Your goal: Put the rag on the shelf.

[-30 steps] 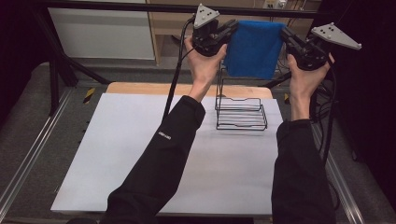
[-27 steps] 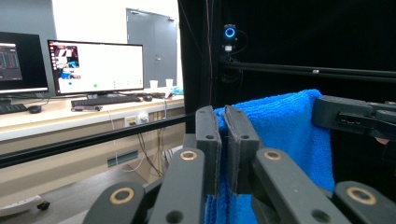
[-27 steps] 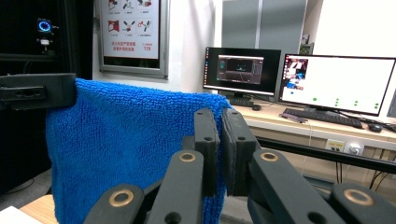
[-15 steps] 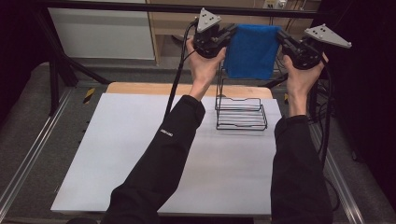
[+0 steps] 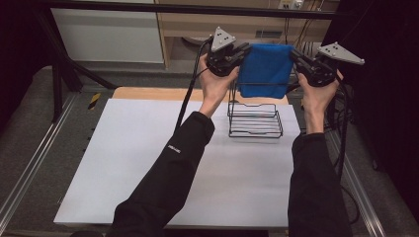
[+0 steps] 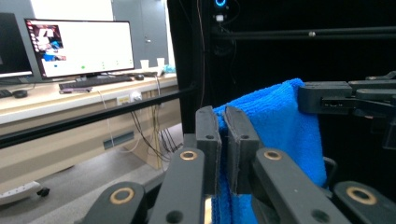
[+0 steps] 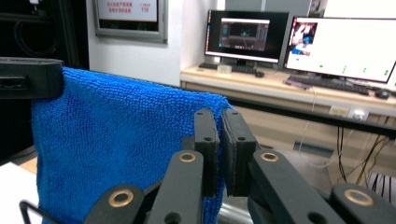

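A dim lab around a white counter point(image 5: 148, 163)

Lit monitors point(image 7: 343, 44) stood on a long wooden desk point(image 7: 299, 93); grey floor point(image 5: 29, 128) and black frame rails point(image 5: 197, 7) surrounded it.

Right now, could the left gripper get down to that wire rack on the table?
Probably not freely: the left gripper is shut on the blue towel, stretched to the right gripper above the wire rack.

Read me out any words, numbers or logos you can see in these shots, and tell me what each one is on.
Left sleeve: a small white logo, too small to read.
Wall sign: red text ending in what looks like "119", the rest blurred.
Monitors: screen text too small to read.
Blue towel, wire rack: no text.
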